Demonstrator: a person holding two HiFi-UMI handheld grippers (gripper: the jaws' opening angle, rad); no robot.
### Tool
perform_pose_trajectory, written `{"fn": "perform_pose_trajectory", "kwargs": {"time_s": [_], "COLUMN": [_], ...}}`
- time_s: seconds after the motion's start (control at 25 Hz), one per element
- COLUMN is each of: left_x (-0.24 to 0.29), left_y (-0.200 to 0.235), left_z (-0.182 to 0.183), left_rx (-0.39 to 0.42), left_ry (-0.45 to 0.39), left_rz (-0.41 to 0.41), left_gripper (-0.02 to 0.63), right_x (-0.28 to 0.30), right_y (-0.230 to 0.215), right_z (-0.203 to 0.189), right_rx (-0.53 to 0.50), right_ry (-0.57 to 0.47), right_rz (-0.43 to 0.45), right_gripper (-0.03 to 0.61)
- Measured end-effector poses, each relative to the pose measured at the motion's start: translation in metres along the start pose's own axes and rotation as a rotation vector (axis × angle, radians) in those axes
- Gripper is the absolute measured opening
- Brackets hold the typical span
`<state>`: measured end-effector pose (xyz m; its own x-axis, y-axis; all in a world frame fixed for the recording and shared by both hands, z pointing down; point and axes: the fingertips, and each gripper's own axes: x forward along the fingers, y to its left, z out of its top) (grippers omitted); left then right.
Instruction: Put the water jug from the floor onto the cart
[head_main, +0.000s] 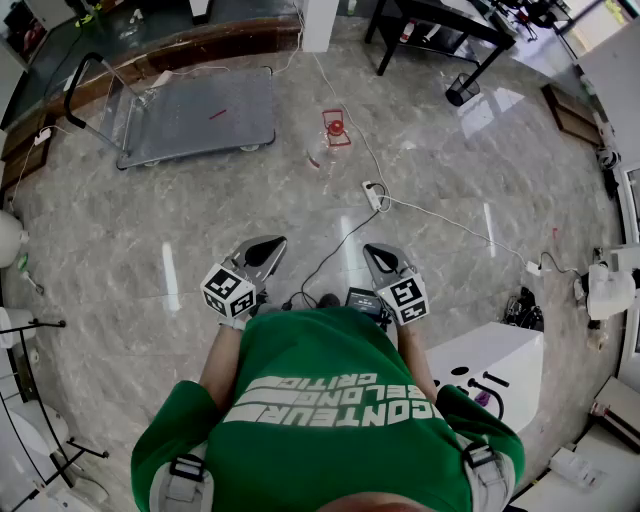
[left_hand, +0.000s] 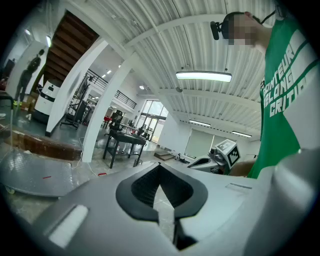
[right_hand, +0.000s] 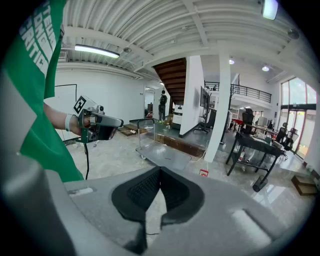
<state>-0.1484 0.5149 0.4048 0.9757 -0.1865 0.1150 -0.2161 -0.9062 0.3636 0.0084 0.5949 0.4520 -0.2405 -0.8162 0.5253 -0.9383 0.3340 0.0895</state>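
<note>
The water jug (head_main: 326, 140) is clear with a red cap and handle. It stands on the marble floor ahead of me, and its red part (right_hand: 204, 172) also shows in the right gripper view. The flat grey cart (head_main: 200, 115) with a black push handle stands left of the jug, apart from it, and appears again (right_hand: 162, 155) (left_hand: 30, 172) in both gripper views. My left gripper (head_main: 270, 245) and right gripper (head_main: 376, 252) are held side by side in front of my chest, far short of the jug. Both are shut and hold nothing.
A white power strip (head_main: 375, 195) with cables lies on the floor between me and the jug. A black table (head_main: 440, 30) and a black bin (head_main: 462, 92) stand at the back right. A wooden ledge (head_main: 150, 60) runs behind the cart. A white box (head_main: 490, 365) sits at my right.
</note>
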Motion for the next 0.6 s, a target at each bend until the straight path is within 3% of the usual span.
{"fn": "perform_pose_trajectory", "kwargs": {"time_s": [0.6], "left_x": [-0.017], "left_y": [-0.006], "left_z": [-0.002], "left_rx": [-0.022], "left_ry": [-0.043], "left_rz": [0.021], "left_gripper": [0.011], "right_x": [-0.010], "right_y": [0.011], "right_z": [0.000], "right_rx": [0.039], "right_ry": [0.005], "right_rz": [-0.026], "right_gripper": [-0.008]}}
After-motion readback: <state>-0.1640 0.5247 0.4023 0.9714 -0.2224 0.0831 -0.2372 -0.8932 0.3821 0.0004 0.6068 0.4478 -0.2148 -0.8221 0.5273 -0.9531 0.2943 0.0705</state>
